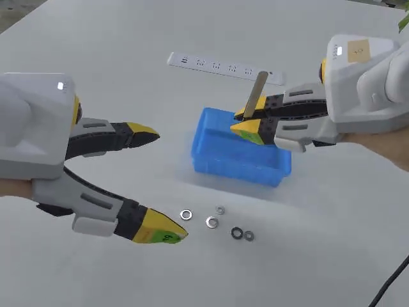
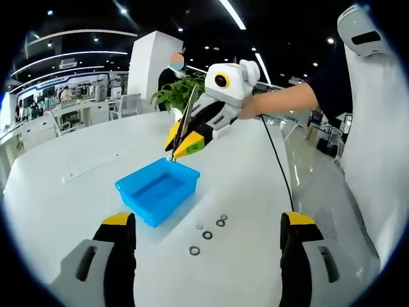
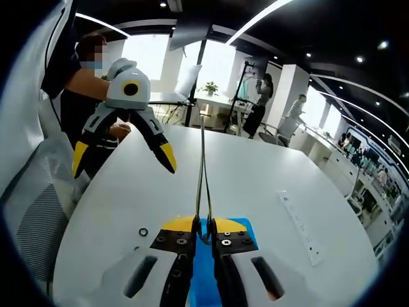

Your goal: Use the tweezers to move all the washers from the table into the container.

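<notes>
Black fingers (image 1: 126, 214), yellow tips, white housings (image 1: 29, 128)

Five washers (image 1: 211, 222) loose beside open blue container (image 1: 235, 165), metal tweezers (image 1: 257, 93) tilted above.

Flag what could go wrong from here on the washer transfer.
1. The washers lie flat, small and close together on the table; the tweezers could flick one or scatter its neighbours.
2. The right claw is shut on the tweezers with a long length sticking out; they may twist in the grip when pressed down.
3. The open left claw has one tip close beside the washers and could knock them.
</notes>
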Demonstrator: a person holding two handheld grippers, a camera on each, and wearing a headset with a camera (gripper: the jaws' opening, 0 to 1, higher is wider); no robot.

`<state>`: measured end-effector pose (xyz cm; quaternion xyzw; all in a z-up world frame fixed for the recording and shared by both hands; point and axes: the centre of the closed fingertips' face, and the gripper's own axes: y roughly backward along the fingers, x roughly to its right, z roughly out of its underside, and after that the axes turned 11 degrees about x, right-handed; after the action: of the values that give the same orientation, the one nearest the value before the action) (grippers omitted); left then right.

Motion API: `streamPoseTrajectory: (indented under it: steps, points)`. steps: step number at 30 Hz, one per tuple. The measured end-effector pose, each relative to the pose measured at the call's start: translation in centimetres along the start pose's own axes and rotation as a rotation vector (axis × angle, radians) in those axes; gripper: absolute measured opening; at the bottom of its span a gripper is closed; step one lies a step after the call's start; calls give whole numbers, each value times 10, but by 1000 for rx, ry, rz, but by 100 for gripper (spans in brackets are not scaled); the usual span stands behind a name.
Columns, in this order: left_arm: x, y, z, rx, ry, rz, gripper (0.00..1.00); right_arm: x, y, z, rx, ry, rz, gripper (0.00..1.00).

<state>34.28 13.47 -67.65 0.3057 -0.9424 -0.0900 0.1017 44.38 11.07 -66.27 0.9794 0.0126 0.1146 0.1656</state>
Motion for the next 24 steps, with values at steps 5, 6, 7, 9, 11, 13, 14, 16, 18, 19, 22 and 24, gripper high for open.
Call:
streamPoseTrajectory:
  steps: [5,6,7,9,11,13,14,16,18,19,22,24]
  points:
    - [3,-2,6,-22,12,19,99,17,-5,16,-18,-10,24,10]
    - [4,-2,8,-28,16,25,99,21,-7,22,-22,-29,27,10]
    - [5,-2,8,-31,18,27,99,23,-9,26,-24,-35,31,10]
    - [7,-1,10,-32,22,32,99,26,-12,36,-36,-47,33,10]
    - [7,0,13,-41,27,31,99,27,-16,43,-42,-51,35,10]
    - [6,3,16,-50,33,30,99,27,-19,50,-48,-52,35,10]
    - [5,4,18,-51,35,23,99,27,-20,52,-47,-60,36,10]
    - [3,6,19,-50,37,13,99,25,-24,56,-41,-71,37,10]
    - [2,7,19,-49,42,3,99,25,-27,61,-43,-74,37,10]
    - [2,8,19,-45,44,-2,99,24,-28,63,-43,-76,37,10]
    - [3,9,20,-43,53,-6,99,23,-34,75,-54,-87,39,10]
    - [3,10,22,-53,55,-8,99,22,-38,83,-64,-98,43,10]
